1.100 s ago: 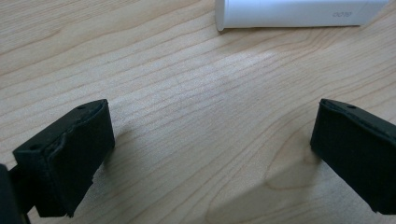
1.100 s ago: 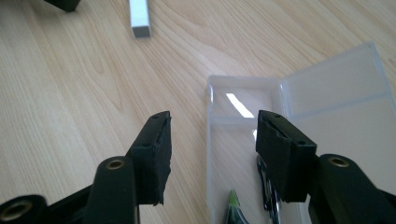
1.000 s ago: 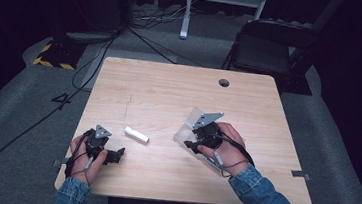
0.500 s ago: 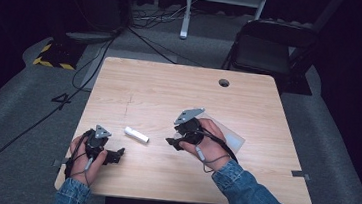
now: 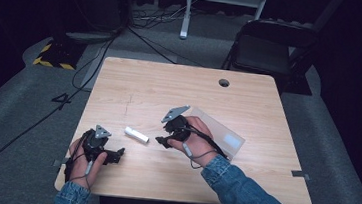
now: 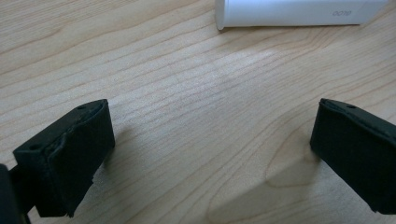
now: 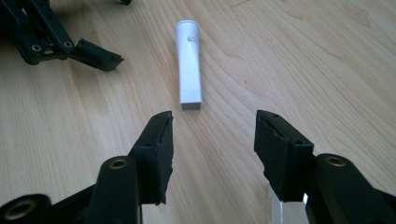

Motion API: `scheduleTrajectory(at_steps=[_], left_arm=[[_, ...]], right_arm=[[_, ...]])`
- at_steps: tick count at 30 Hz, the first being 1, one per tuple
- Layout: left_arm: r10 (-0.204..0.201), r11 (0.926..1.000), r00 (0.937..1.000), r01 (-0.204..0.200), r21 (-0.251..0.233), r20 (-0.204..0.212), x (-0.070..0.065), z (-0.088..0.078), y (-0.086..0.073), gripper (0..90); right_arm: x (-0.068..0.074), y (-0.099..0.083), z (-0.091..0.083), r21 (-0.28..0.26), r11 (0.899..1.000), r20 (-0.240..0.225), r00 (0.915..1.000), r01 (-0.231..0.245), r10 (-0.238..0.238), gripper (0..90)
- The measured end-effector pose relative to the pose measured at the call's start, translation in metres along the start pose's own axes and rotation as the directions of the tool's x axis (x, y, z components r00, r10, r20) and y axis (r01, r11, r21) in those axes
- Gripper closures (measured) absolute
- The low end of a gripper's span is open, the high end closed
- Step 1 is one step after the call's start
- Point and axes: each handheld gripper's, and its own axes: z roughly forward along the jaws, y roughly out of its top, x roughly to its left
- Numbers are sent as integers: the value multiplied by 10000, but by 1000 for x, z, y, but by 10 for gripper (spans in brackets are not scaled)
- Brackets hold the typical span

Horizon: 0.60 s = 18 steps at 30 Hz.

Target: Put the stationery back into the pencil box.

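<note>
A short white tube (image 5: 136, 134) lies on the wooden table (image 5: 180, 89) between my two grippers. My right gripper (image 5: 162, 134) hovers just right of it, pointing at its flat end (image 7: 189, 65). Its jaws (image 7: 212, 135) stand open and have just been closing a little, with nothing between them. My left gripper (image 5: 117, 155) rests near the table's front left, open, jaws wide apart (image 6: 210, 154) over bare wood. The tube (image 6: 299, 11) lies just beyond its tips. The left gripper's fingers (image 7: 70, 46) also appear in the right gripper view at the upper left.
A clear plastic bag (image 5: 221, 133) lies flat on the table behind my right hand. A round cable hole (image 5: 224, 82) sits near the far edge. A dark chair (image 5: 269, 50) stands beyond the table, with cables and a yellow-black striped block (image 5: 52, 57) on the floor.
My right gripper has moved left, off the plastic bag and toward the white tube. The left gripper and the tube have stayed where they were.
</note>
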Motion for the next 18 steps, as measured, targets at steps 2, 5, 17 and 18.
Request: scheduleTrajectory(at_steps=[2, 5, 17, 18], left_arm=[[1, 10000, 10000, -1, 1, -1, 0, 0, 0, 2], [12, 10000, 10000, -12, 8, 2, 0, 0, 0, 2], [-153, 9999, 9998, 153, 29, -92, 1, 1, 1, 2], [-122, 9999, 9999, 122, 35, -87, 1, 1, 1, 2]], right_arm=[[1, 3, 6, 113, 9999, -63, 9999, 116, -115, 503], [3, 6, 14, 154, 9998, -138, 9998, 153, -151, 503], [10, 14, 56, 530, 9985, -272, 9995, 142, -128, 509], [10, 14, 60, 607, 9981, -248, 9996, 138, -123, 509]])
